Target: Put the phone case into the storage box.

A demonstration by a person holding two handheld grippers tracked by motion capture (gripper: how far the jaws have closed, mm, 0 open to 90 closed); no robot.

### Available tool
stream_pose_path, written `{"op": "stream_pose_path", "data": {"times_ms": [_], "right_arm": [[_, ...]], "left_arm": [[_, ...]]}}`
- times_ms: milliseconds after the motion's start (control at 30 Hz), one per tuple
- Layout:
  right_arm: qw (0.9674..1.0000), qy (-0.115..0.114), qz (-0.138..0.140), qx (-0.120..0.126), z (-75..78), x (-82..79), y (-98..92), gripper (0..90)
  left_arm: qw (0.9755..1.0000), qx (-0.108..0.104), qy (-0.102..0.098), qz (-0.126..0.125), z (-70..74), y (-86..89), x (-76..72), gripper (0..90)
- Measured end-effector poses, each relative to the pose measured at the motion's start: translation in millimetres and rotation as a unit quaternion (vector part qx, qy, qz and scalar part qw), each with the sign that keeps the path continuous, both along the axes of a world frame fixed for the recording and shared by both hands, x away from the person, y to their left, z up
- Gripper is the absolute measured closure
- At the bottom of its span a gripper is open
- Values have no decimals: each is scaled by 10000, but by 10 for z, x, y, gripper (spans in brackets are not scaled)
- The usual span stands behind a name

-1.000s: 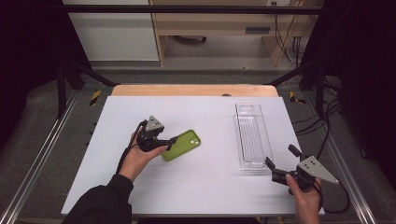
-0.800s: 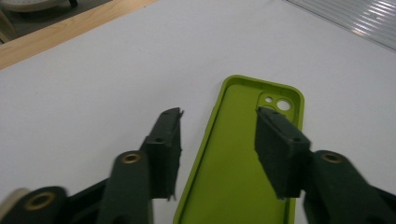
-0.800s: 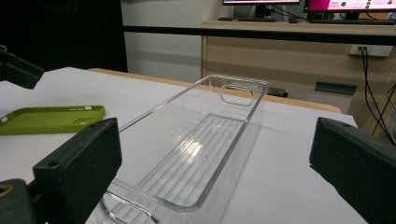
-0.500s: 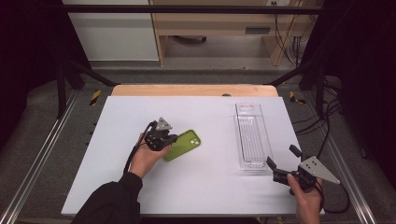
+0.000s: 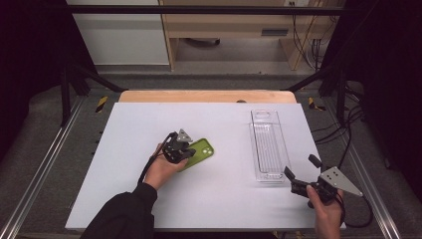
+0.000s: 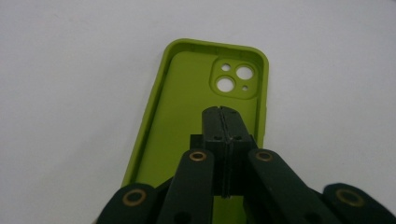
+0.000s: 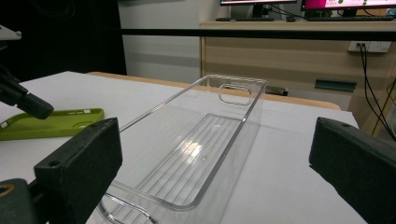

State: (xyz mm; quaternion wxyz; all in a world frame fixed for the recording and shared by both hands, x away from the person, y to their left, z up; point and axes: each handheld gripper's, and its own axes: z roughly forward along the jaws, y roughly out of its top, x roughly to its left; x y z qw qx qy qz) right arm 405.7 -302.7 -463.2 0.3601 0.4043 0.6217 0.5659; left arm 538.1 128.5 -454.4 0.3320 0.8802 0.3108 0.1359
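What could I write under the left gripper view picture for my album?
Shut black tongs poised over the open side of a green phone case lying on a white table.

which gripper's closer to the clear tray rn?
Right. The right gripper sits just off the near end of the clear tray, jaws open toward it. The left gripper is across the table over the green phone case.

Green phone case [image 6: 187, 116], clear ribbed tray [image 5: 267, 147], white table [image 5: 219, 199].

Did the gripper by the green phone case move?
Yes. The left gripper slid right over the green phone case, toward the clear tray, and its jaws have just closed.
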Motion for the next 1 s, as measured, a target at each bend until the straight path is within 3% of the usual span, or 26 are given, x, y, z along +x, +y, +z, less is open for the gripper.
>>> {"op": "stream_pose_path", "data": {"times_ms": [267, 600, 1000], "right_arm": [[10000, 2, 1, 26, 0, -1, -14, 29], [10000, -3, -24, 11, 3, -4, -51, 29], [10000, 39, -23, -22, -4, -5, -43, 28]], "left_arm": [[9995, 261, 96, -154, -94, -144, 1, 900], [9988, 74, 335, -352, -90, -128, -18, 900], [9970, -119, 432, -633, -116, -156, -305, 900]]}}
